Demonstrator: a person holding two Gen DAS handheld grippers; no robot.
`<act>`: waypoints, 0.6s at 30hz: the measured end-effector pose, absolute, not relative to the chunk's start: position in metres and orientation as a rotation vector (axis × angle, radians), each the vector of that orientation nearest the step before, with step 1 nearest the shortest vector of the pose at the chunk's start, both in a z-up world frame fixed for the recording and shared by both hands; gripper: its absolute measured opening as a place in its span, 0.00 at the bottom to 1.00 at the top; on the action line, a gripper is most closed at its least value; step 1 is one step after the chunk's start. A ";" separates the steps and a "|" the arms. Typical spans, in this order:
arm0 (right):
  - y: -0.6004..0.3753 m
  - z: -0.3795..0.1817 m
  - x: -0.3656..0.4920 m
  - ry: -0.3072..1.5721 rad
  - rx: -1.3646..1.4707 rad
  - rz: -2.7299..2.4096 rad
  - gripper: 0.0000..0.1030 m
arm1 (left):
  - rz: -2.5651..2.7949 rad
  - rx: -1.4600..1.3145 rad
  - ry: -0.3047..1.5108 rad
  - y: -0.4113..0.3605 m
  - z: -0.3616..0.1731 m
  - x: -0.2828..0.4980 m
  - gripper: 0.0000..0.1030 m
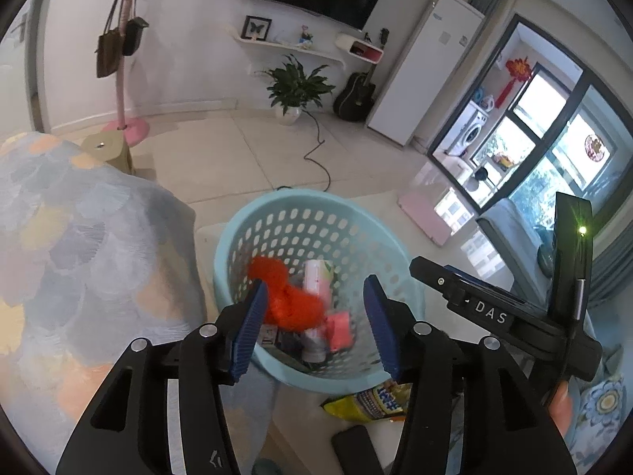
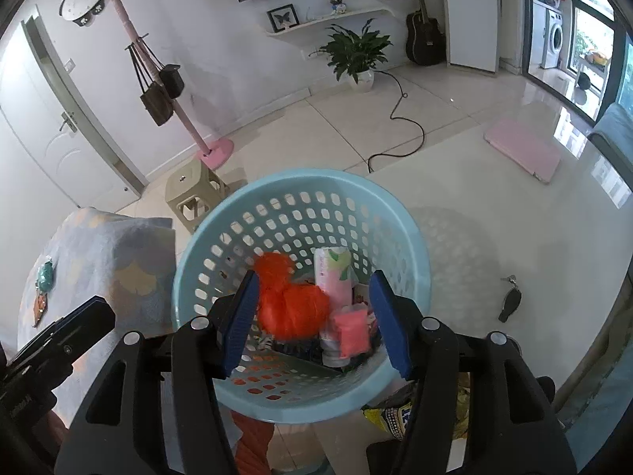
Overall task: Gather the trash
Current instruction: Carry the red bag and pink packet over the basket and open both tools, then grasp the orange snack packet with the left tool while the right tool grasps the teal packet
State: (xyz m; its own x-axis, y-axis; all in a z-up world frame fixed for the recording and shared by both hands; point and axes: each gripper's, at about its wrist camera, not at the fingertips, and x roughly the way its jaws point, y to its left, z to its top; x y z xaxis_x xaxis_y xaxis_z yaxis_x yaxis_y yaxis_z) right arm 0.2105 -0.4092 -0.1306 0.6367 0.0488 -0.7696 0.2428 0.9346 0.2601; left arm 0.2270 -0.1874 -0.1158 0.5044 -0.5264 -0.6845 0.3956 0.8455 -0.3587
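basket: the pale blue basket [image 2: 300,198] stood on the white table top [image 2: 494,217], and we had both grippers poised over its mouth.
left gripper [image 1: 316,316]: its jaws stood partly open with nothing pinched between the blue pads.
right gripper [image 2: 312,316]: likewise partly open and empty, as far as we could see.
trash already in: an orange mesh bundle [image 2: 292,308], a pink-and-white tube [image 2: 332,273] and a pink packet [image 2: 352,332] lay at the bottom.
trash still out: a yellow snack wrapper [image 1: 368,403] lay on the table just beside the basket's near wall, partly hidden under our grippers.
risk, tipping: we judged a descending finger could catch the rim and topple the light basket.
risk, missed wrapper: flat foil might slip from the pads or be overlooked.
risk, collision: the two grippers sat close and could knock together.
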 end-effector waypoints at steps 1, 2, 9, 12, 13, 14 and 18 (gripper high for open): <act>-0.405 -0.127 0.210 0.871 0.350 -0.108 0.53 | -0.556 -0.168 0.874 -0.185 -0.114 0.225 0.48; -0.400 -0.123 0.209 0.863 0.341 -0.101 0.53 | -0.553 -0.170 0.869 -0.185 -0.111 0.224 0.48; -0.358 -0.093 0.204 0.797 0.272 -0.014 0.53 | -0.496 -0.192 0.798 -0.148 -0.088 0.210 0.57; -0.332 -0.081 0.201 0.774 0.235 0.033 0.53 | -0.458 -0.212 0.757 -0.120 -0.075 0.201 0.59; -0.325 -0.077 0.201 0.768 0.227 0.047 0.53 | -0.437 -0.219 0.743 -0.107 -0.071 0.199 0.59; -0.313 -0.073 0.201 0.762 0.216 0.070 0.53 | -0.422 -0.224 0.733 -0.098 -0.068 0.196 0.60; -0.274 -0.062 0.206 0.751 0.186 0.154 0.53 | -0.337 -0.245 0.691 -0.054 -0.056 0.186 0.61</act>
